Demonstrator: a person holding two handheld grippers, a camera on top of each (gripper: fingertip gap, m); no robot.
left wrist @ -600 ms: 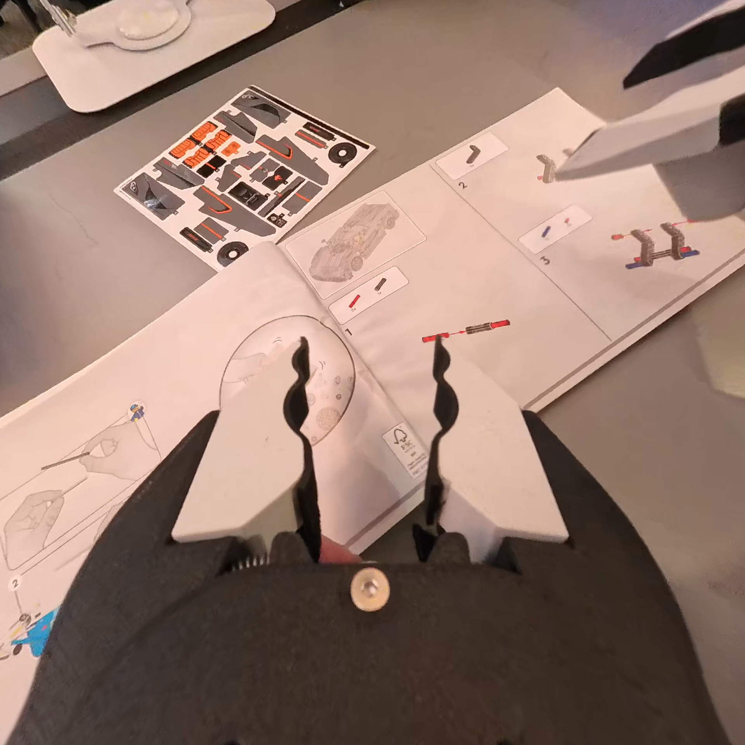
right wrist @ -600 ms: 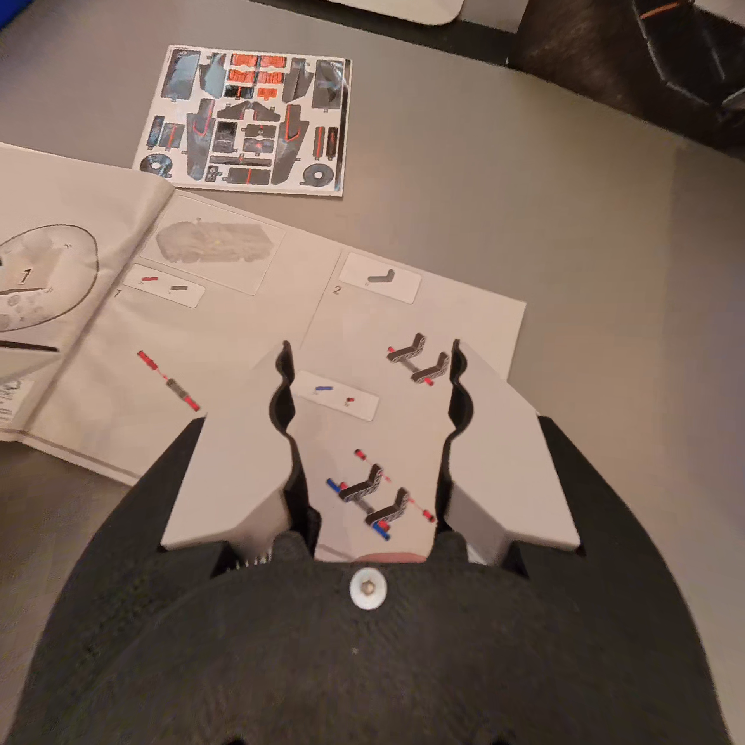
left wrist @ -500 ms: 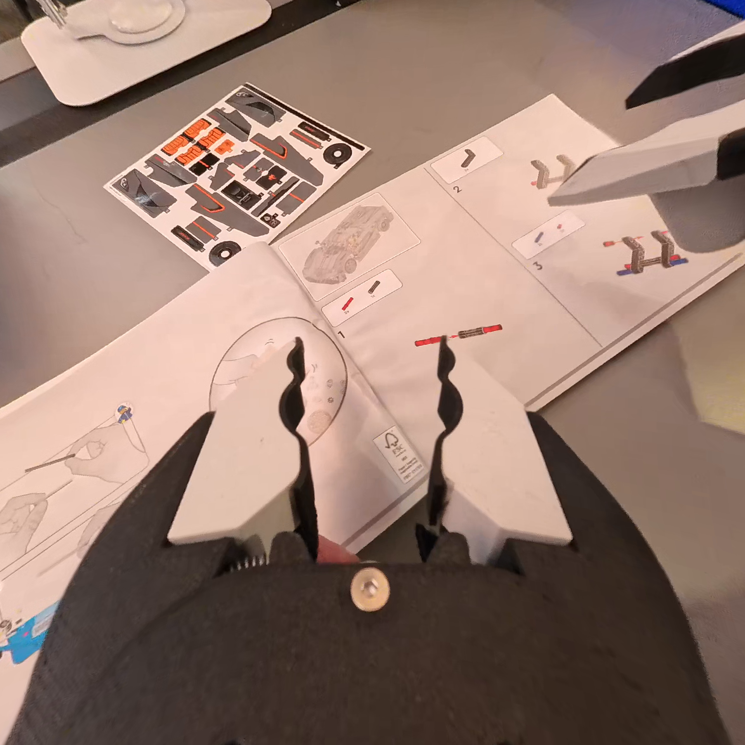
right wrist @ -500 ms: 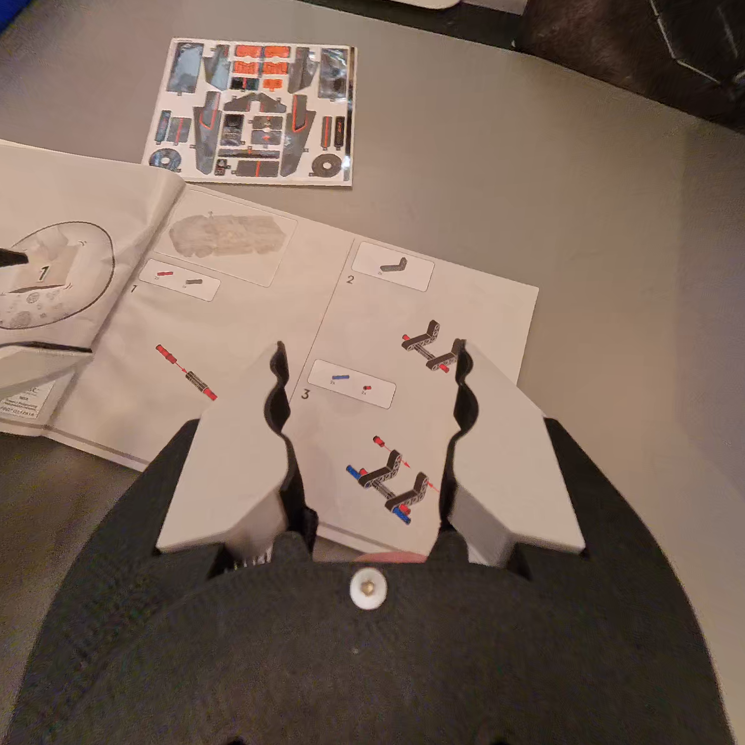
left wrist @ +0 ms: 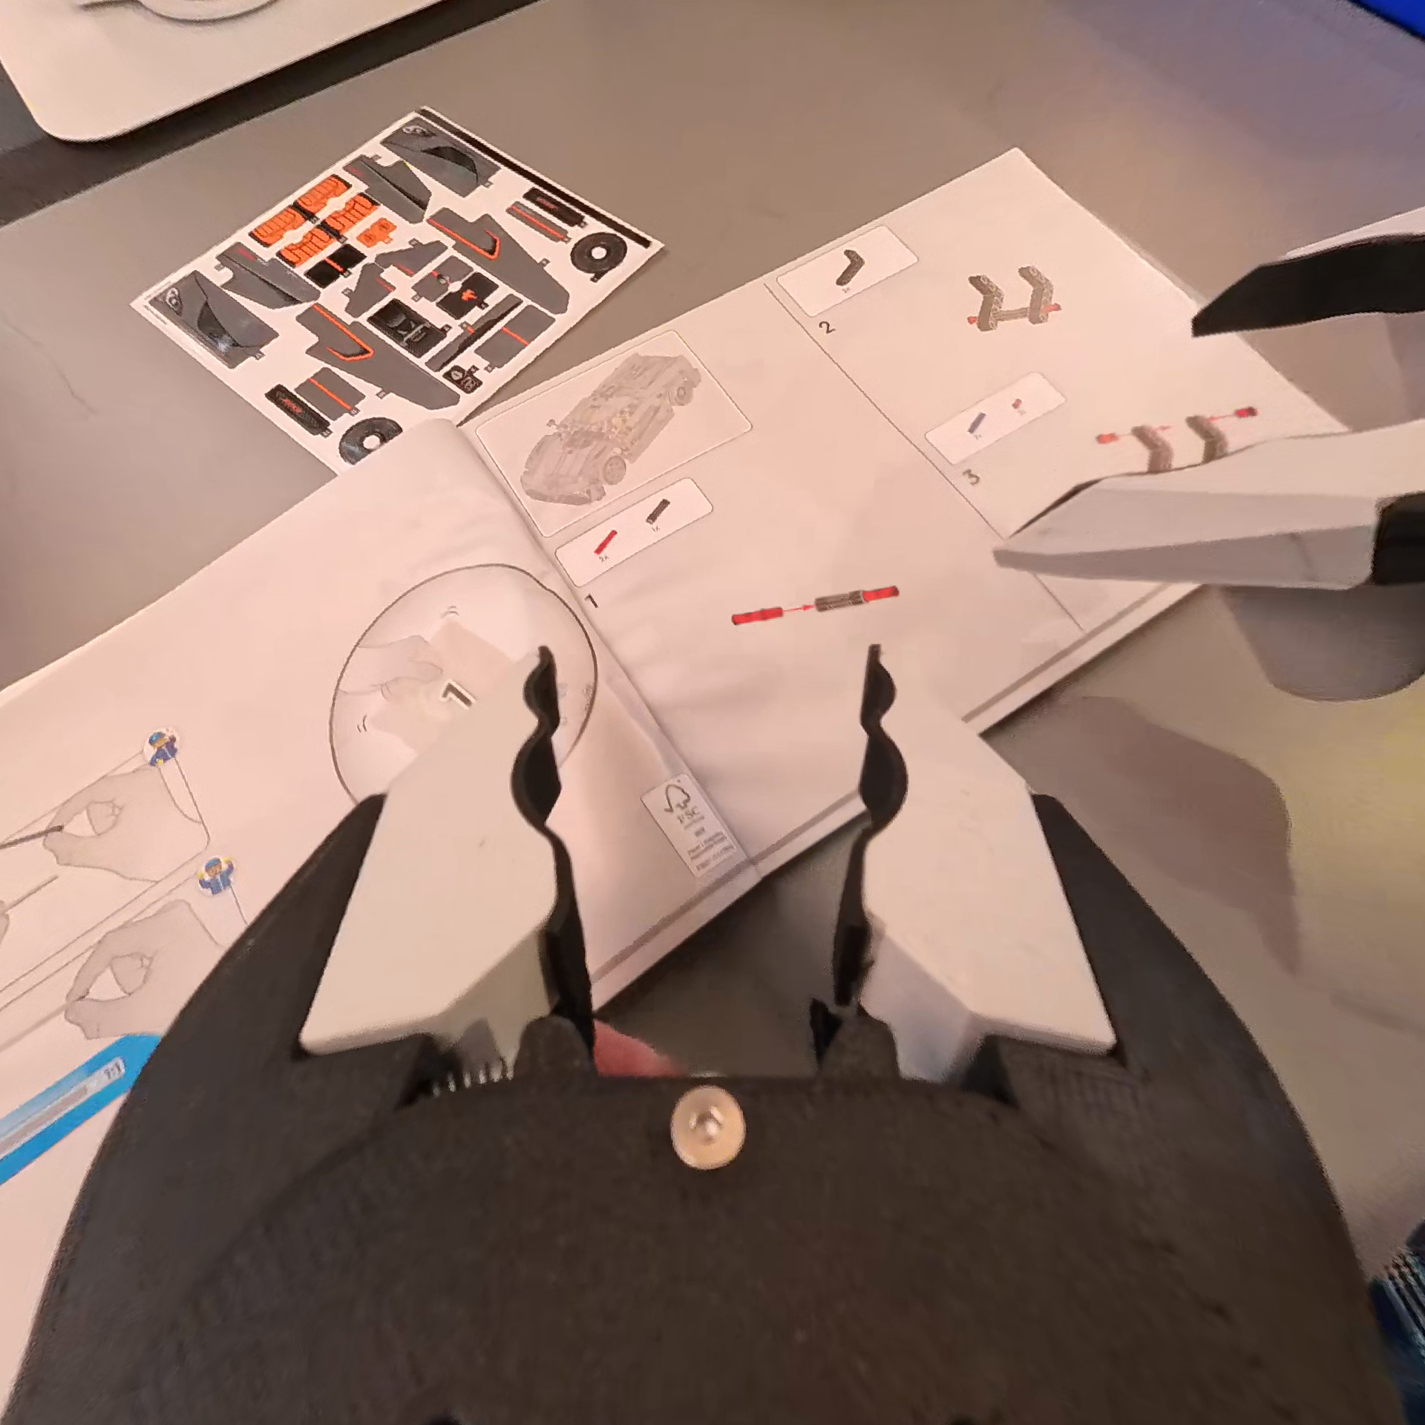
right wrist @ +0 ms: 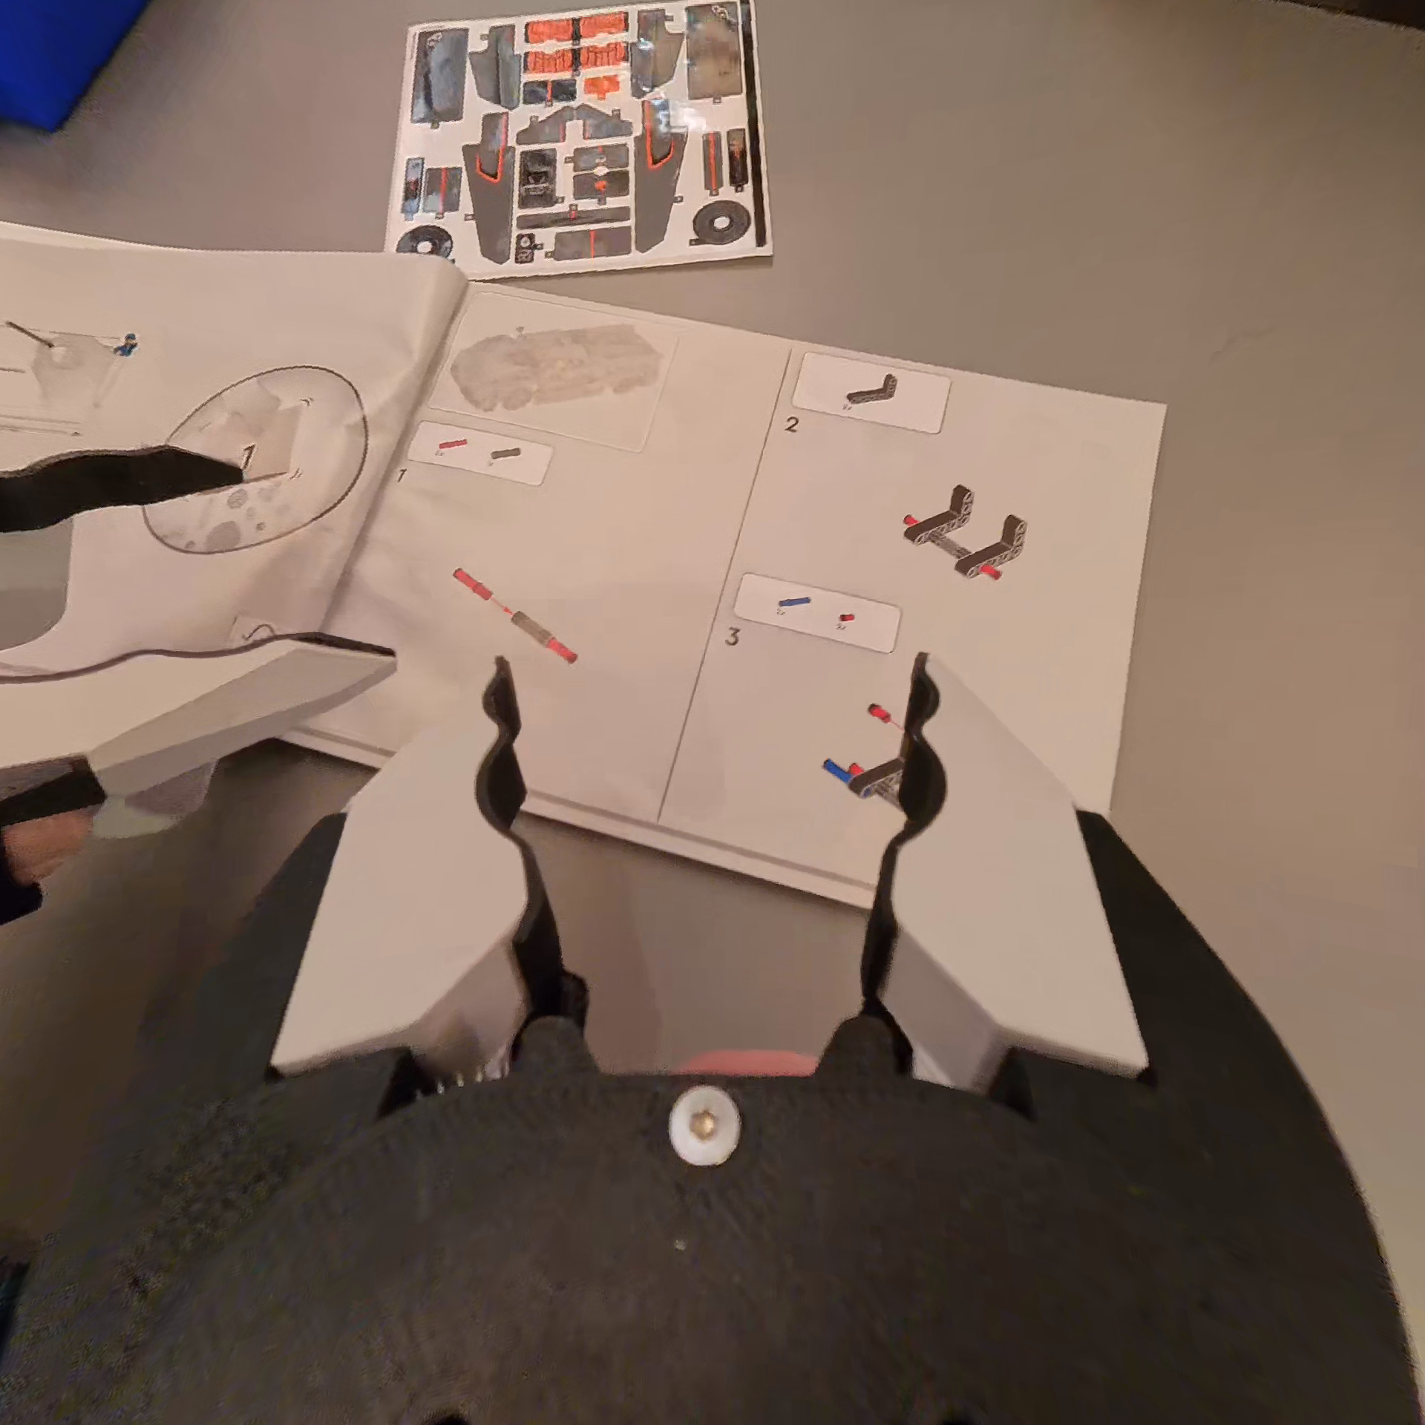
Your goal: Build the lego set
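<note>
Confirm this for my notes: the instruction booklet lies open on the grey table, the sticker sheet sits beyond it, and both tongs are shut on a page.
Not quite. Both tongs are open and hold nothing: the left wrist view shows the left tongs spread above the instruction booklet, the right wrist view shows the right tongs likewise. The booklet does lie open on the grey table, with the sticker sheet beyond it.

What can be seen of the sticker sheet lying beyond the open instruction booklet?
The glossy white rectangular sticker sheet lies flat on the grey matte tabletop, just beyond the open white paper instruction booklet. It carries mostly dark grey and black car-body shapes, a cluster of orange stickers, thin red-orange accents and round tyre-like rings. No sticker looks peeled. Its near corner meets or slips under the booklet's raised left page; which one cannot be told. No fingers touch it.
</note>
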